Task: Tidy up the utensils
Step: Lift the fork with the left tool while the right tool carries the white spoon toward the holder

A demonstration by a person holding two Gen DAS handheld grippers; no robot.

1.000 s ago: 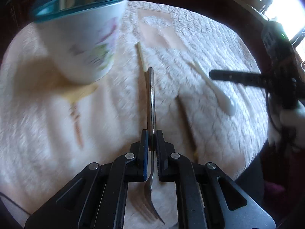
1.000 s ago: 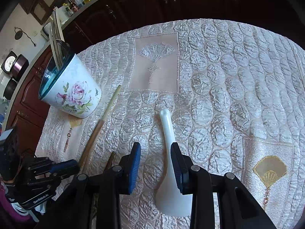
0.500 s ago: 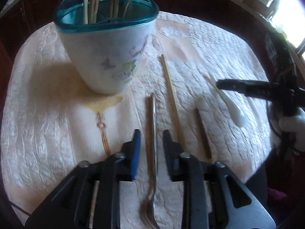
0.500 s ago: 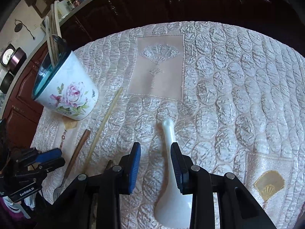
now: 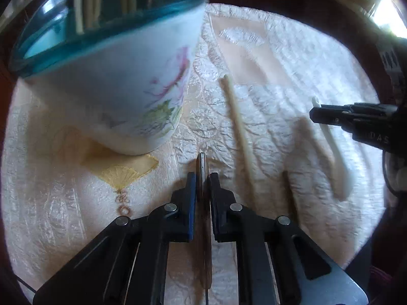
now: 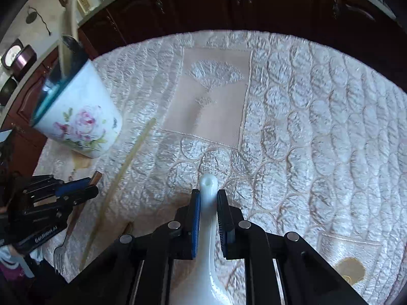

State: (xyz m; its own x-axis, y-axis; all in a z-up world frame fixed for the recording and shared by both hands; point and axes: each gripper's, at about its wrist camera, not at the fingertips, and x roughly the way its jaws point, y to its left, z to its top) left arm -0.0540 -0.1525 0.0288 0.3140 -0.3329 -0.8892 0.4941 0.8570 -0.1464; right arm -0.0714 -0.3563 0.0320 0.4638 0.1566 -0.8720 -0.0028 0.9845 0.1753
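Our left gripper [image 5: 202, 178] is clamped on the fork [image 5: 203, 170] handle; our right gripper [image 6: 206, 198] pinches the white spoon [image 6: 208, 185]. Under both lies the quilted cloth [image 6: 305, 127]. Ahead-left stands the floral holder [image 5: 122, 96]; dark cabinets [image 6: 229, 5] lie beyond. Only the right view shows the fork's tines.

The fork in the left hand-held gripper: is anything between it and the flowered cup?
Nothing visible stands between. The fork is clamped in the left hand-held gripper, and only bare tablecloth lies between it and the flowered cup.
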